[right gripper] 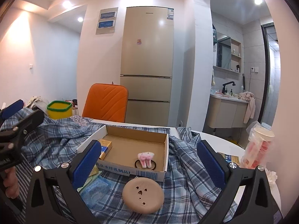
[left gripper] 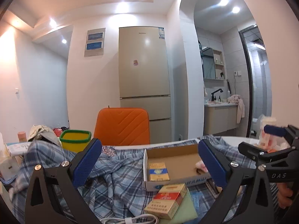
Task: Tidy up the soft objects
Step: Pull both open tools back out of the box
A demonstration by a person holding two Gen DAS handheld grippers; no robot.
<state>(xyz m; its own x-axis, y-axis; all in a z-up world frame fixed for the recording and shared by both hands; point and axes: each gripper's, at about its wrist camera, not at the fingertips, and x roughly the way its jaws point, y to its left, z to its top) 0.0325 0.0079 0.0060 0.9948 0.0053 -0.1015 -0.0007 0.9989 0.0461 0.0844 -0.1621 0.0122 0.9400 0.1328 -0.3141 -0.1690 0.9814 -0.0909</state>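
Note:
A shallow cardboard box [right gripper: 130, 141] lies on a blue plaid cloth [right gripper: 56, 140]; it also shows in the left wrist view [left gripper: 173, 155]. Inside are a pink plush hair tie [right gripper: 145, 158] and a yellow-blue packet [left gripper: 158, 171]. A tan round soft disc [right gripper: 143, 196] lies in front of the box, between my right gripper's fingers. My right gripper [right gripper: 149, 166] is open and empty above the disc. My left gripper [left gripper: 149, 166] is open and empty, with a red-gold packet [left gripper: 166, 199] below it.
A yellow tub with a green rim [left gripper: 75, 140] and an orange chair back [left gripper: 121, 127] stand behind the table. A bag of cups [right gripper: 259, 147] stands at the right. A white cable [left gripper: 130, 220] and a green sheet [left gripper: 185, 211] lie near the front.

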